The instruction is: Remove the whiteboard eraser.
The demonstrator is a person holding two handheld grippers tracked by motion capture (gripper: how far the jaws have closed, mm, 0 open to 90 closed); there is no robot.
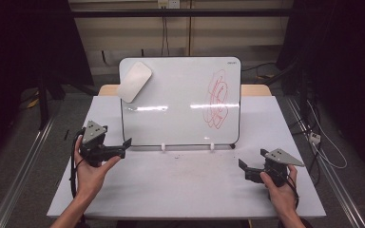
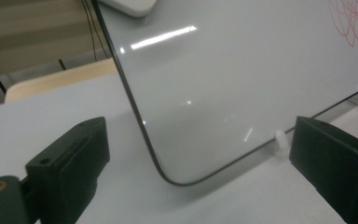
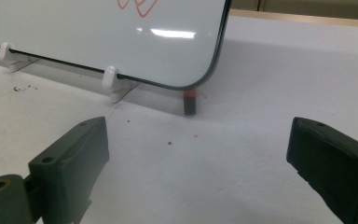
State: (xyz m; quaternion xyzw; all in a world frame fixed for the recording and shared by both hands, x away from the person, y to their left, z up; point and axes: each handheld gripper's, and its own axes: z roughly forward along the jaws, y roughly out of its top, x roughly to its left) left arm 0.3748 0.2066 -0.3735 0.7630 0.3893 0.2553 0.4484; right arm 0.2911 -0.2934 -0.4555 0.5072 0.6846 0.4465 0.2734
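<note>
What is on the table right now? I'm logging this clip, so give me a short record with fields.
board: whiteboard propped upright on white clips, mid-table
marks: red scribble on its right part
eraser: white eraser stuck at the board's top left corner
marker: small dark marker with a red band, under the board's lower right corner
left gripper: open, near the board's lower left corner
right gripper: open, holding nothing

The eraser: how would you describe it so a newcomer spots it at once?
Find the whiteboard standing on the table. At its top left corner sits the eraser, a pale rounded block tilted across the board's edge. The red scribble lies at the opposite, right side.
</note>
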